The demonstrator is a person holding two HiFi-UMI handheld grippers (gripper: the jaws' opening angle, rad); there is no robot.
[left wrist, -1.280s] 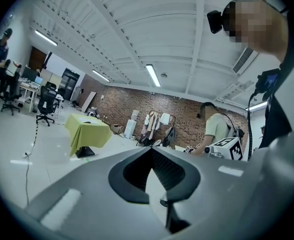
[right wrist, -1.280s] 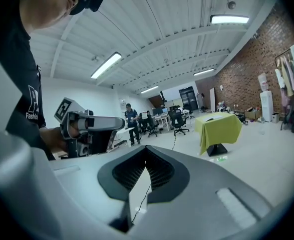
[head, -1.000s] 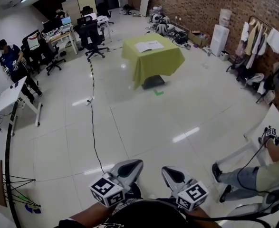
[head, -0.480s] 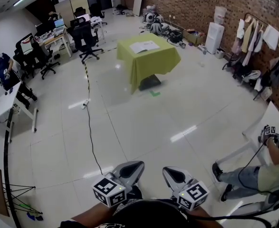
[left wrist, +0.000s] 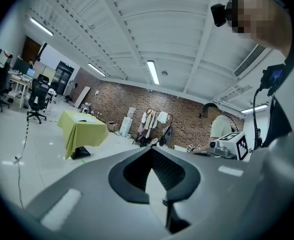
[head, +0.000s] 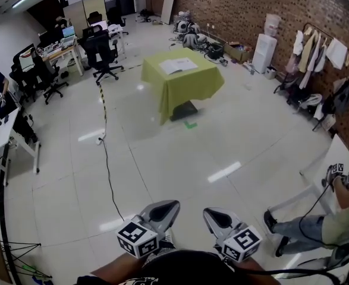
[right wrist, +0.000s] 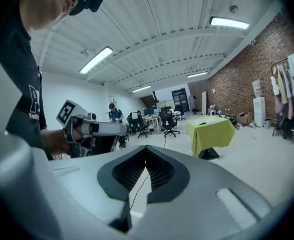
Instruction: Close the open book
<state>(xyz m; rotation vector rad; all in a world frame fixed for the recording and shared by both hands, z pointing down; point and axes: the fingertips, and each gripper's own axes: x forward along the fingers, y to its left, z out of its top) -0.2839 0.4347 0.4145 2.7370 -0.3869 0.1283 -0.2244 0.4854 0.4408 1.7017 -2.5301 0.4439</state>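
Left gripper (head: 160, 211) and right gripper (head: 217, 218) are both pinched shut on nothing, side by side and well short of the green-draped table (head: 189, 91). The open book (head: 178, 65) lies flat on top of that table. It looks light, with thin, floppy pages, so I'd catch one cover's outer edge and fold it over rather than pinch loose sheets.

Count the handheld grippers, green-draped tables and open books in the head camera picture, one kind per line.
Grippers: 2, the left gripper and the right gripper
Tables: 1, the green-draped table
Books: 1, the open book
Total: 4
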